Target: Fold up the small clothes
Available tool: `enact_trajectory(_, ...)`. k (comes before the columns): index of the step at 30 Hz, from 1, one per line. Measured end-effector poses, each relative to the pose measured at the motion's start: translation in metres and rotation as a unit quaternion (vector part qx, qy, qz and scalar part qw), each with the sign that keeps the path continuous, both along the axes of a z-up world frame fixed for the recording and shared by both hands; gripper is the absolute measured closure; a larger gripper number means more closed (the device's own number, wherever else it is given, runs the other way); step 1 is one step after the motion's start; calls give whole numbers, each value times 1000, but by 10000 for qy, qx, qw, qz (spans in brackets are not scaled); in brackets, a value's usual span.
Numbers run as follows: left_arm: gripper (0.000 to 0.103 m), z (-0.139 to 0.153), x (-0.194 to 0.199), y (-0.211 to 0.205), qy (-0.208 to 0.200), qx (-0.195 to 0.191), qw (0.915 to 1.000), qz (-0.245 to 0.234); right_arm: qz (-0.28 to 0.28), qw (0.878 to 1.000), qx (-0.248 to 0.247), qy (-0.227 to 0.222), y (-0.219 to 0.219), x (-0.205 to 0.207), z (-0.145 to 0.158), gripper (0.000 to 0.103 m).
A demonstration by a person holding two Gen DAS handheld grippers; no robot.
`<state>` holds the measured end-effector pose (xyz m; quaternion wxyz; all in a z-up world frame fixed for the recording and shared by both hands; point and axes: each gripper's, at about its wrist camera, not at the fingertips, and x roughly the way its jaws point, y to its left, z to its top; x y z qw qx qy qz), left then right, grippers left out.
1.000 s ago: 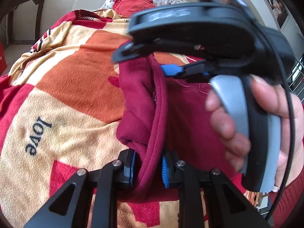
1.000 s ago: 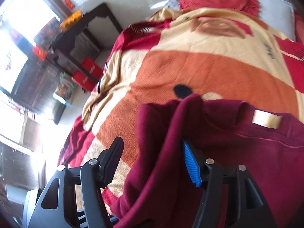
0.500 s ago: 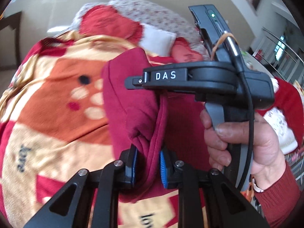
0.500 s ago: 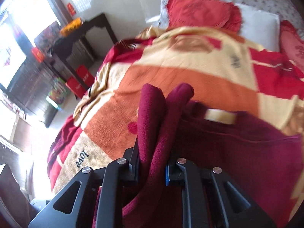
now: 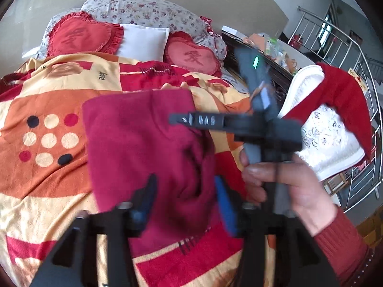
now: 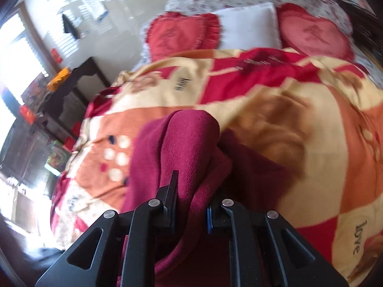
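A maroon garment (image 5: 134, 138) lies folded on the patterned blanket (image 5: 47, 179) of a bed. My left gripper (image 5: 184, 184) hovers over its near edge; the jaws are opening and stand well apart, with the cloth loose between the pads. In the left wrist view my right gripper (image 5: 174, 119), held by a hand (image 5: 287, 186) in a red sleeve, reaches in from the right over the garment's far right corner. In the right wrist view the right gripper (image 6: 191, 191) is shut on a bunched fold of the maroon garment (image 6: 186, 138), which rises above the fingers.
Two red heart cushions (image 5: 81, 35), a white pillow (image 5: 143, 40) and a floral pillow sit at the bed's head. A red and white cloth (image 5: 330, 131) hangs at the right, with a steel railing (image 5: 347, 47) behind. A dark side table (image 6: 71, 83) stands left of the bed.
The right gripper closed on a fold of the garment and carried it toward the pillows. The left gripper, which was shut on the cloth, moved along and has now spread its jaws.
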<state>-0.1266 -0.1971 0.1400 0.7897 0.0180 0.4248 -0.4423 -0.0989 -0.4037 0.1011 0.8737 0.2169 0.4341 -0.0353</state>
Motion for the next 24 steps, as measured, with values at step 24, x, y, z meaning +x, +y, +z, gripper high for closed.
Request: enact_trajectory(24,36,-81,14,14,-95,1370,9897,404,541,9930,-884,568,44,-72,-42,98)
